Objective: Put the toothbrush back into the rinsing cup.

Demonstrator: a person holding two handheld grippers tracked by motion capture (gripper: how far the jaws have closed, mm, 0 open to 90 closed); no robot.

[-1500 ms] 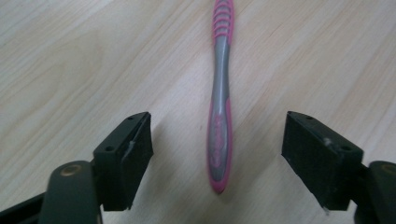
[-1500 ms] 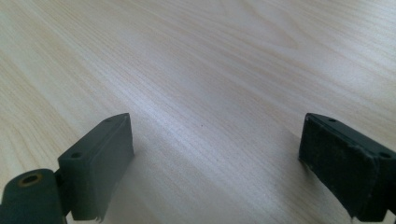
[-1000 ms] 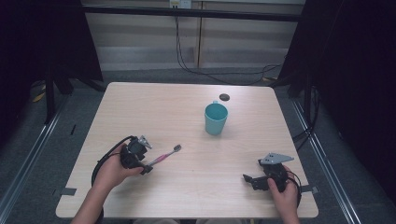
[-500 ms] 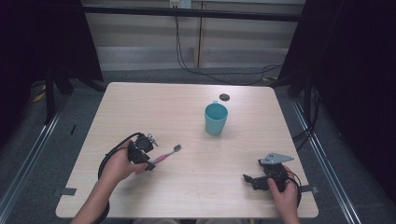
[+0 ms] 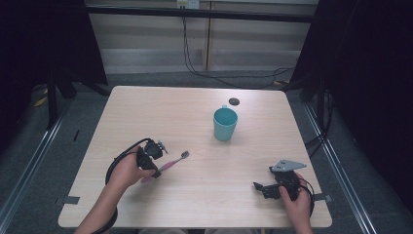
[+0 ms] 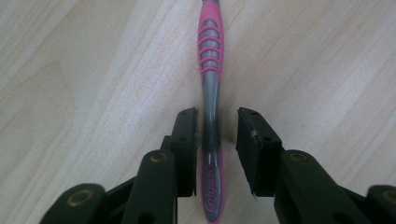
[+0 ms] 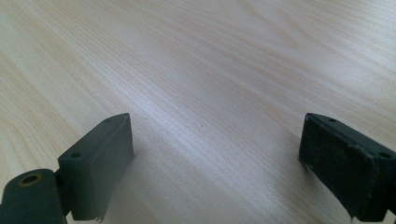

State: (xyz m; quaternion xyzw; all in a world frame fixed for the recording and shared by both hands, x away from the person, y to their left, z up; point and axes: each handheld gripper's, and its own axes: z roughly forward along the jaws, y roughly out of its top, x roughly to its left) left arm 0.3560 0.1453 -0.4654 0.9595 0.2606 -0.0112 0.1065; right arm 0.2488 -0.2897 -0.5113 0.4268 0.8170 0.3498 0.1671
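A pink and grey toothbrush [image 5: 173, 162] lies flat on the wooden table [image 5: 146, 112], bristles toward the middle. My left gripper [image 5: 155, 169] sits over its handle end. In the left gripper view the handle [image 6: 211, 70] runs between the jaws of the left gripper [image 6: 217, 140]: the left jaw touches it and a narrow gap stays at the right jaw. A teal cup [image 5: 225, 123] stands upright at the table's centre right. My right gripper [image 5: 259, 187] rests near the front right corner; in its own view the right gripper [image 7: 215, 163] is wide open over bare wood.
A small dark disc [image 5: 234, 101] lies behind the cup near the far edge. Cables hang behind the table. The table's front edge runs just below both hands.
My left gripper has moved right along the table and now straddles the toothbrush handle. The toothbrush, the cup and my right gripper have stayed put.
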